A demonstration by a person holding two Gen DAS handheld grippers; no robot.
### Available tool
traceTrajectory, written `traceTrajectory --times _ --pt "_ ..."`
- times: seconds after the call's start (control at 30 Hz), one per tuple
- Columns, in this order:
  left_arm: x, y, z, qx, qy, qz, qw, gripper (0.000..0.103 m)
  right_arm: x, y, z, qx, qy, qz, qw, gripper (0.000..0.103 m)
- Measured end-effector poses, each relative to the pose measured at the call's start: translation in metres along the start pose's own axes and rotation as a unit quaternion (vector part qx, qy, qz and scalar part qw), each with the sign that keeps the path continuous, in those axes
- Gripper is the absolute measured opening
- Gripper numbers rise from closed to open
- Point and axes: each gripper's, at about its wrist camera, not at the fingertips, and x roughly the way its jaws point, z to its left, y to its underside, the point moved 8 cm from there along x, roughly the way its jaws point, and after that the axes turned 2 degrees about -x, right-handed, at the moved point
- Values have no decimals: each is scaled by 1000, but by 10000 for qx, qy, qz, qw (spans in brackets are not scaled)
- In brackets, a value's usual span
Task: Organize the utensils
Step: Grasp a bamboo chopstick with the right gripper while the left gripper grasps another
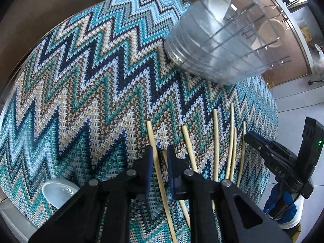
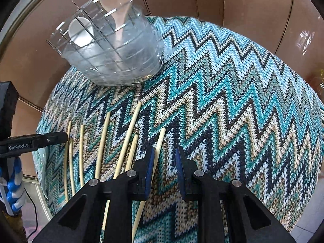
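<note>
Several pale wooden chopsticks (image 1: 215, 143) lie side by side on a zigzag knitted cloth (image 1: 81, 81); they also show in the right wrist view (image 2: 103, 141). A clear slotted utensil holder (image 1: 218, 46) holding a white spoon (image 1: 219, 0) stands at the far side; in the right wrist view the holder (image 2: 113, 46) is upper left. My left gripper (image 1: 160, 151) is open, its jaws straddling one chopstick (image 1: 155, 147) on the cloth. My right gripper (image 2: 163, 151) is open and empty, with the rightmost chopstick (image 2: 160, 141) beside its left finger.
A white spoon (image 1: 58, 192) lies at the cloth's near left edge. The right gripper's body (image 1: 283, 162) shows at the right of the left wrist view, the left gripper's (image 2: 30, 141) at the left of the right wrist view. Brown cabinet panels (image 2: 243, 4) stand behind the table.
</note>
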Motion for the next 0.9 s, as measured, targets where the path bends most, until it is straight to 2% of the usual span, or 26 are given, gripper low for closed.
traceTrajectory --times 0.13,0.3,0.5,0.7,0.9 --pt "18 1 -7 -67 3 77 9999 10 9 -3 4 -105 47 90 9999 18" --pt "22 0 -10 -91 -2 79 9999 9 18 -6 12 -272 194 169 9993 16" --pt "20 3 -10 -127 -9 -29 9999 5 24 -10 20 -257 154 120 9995 8" --pt "0 13 -1 -103 169 -302 9993 4 -2 1 19 -179 -20 -179 9997 5" --pt "-49 28 2 201 370 -841 9956 4 -52 12 23 -232 -151 -728 9970 5"
